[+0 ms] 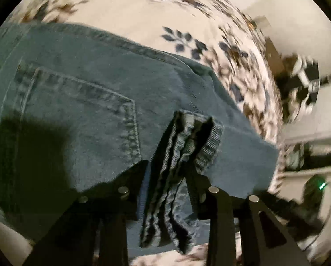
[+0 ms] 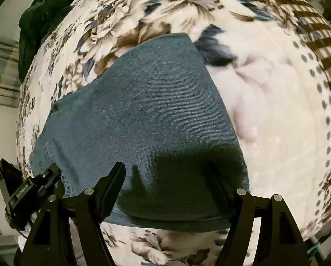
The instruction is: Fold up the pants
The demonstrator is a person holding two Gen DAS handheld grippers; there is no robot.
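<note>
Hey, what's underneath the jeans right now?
The jeans lie on a floral blanket, which shows all around them. Whatever lies directly under the denim is covered. The left tongs pinch a bunched fold of the jeans; the right tongs are open.

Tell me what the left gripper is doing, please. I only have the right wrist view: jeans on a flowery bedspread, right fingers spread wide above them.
Observer: The left gripper is shut on a bunched hem of the jeans, thick folded layers pinched between its fingers.
Operator: Which part of the jeans is under it?
Observer: The seat end. A back pocket with double stitching lies flat, left of the pinched hem.
Operator: Is my right gripper in your other view?
Observer: Yes, the right gripper shows as a blurred black-and-white shape off the far right edge of the bedspread; it is too smeared to read its state there.
</note>
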